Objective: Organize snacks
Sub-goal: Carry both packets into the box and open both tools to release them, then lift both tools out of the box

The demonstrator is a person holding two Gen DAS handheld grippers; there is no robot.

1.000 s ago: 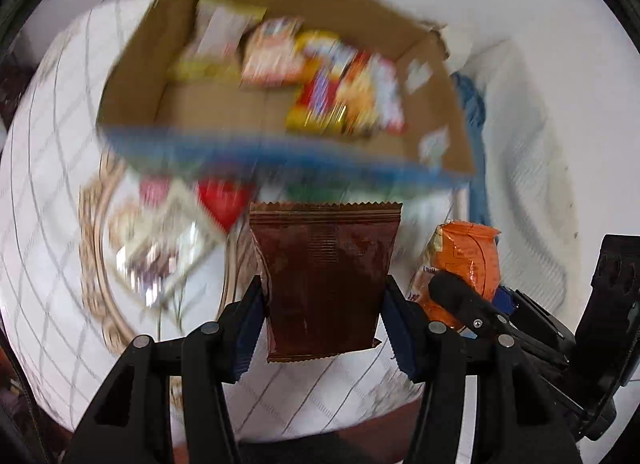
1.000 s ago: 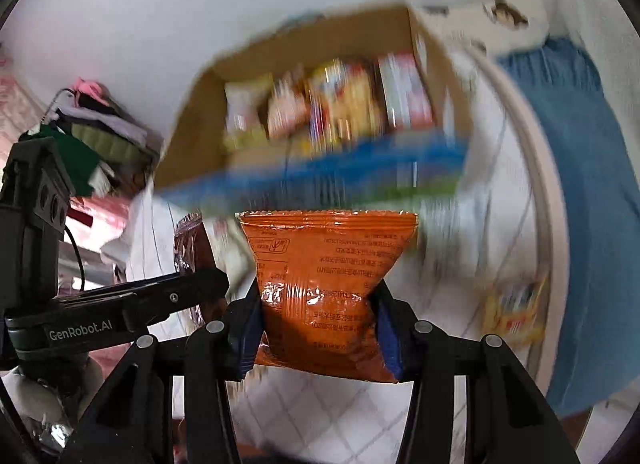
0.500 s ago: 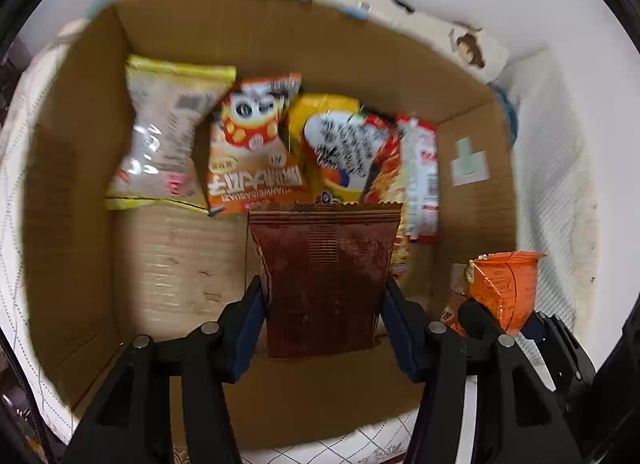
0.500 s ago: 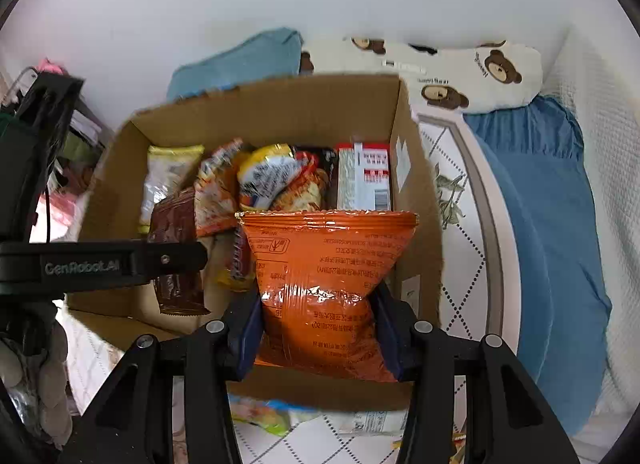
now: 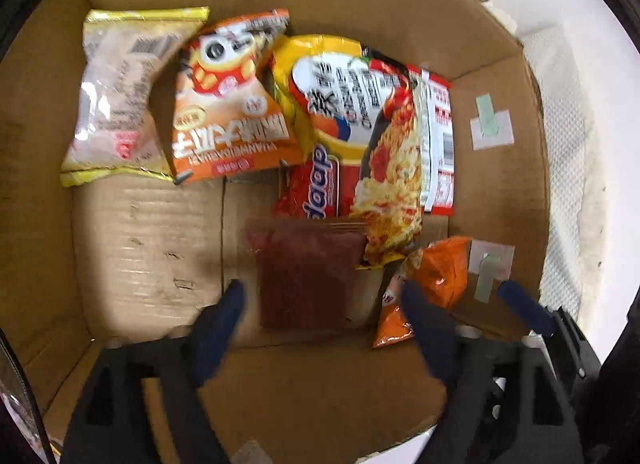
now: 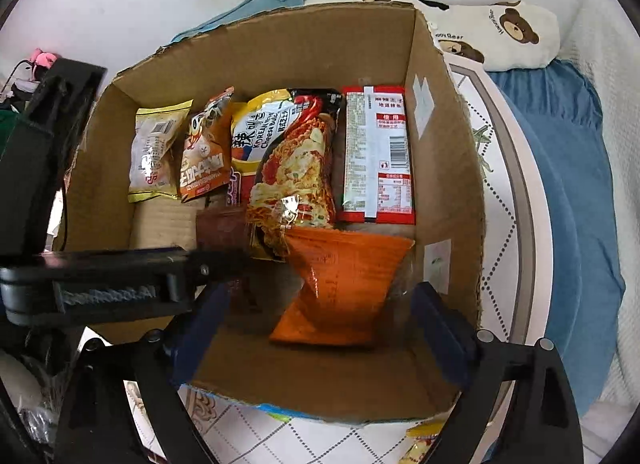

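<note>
My left gripper [image 5: 324, 328] is spread wide inside the box [image 5: 120, 248], its fingers clear of the brown packet [image 5: 308, 276], which lies flat on the box floor just in front of them. My right gripper [image 6: 320, 328] is spread too, and the orange bag [image 6: 344, 284] sits loose between its fingers on the floor, against the noodle pack [image 6: 292, 168]. Other snacks stand along the far wall.

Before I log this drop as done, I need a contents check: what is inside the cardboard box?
Inside the cardboard box: a pale packet, an orange cartoon bag, a noodle pack, a red-edged packet, plus the brown packet and orange bag. A red pack is mostly covered.
</note>
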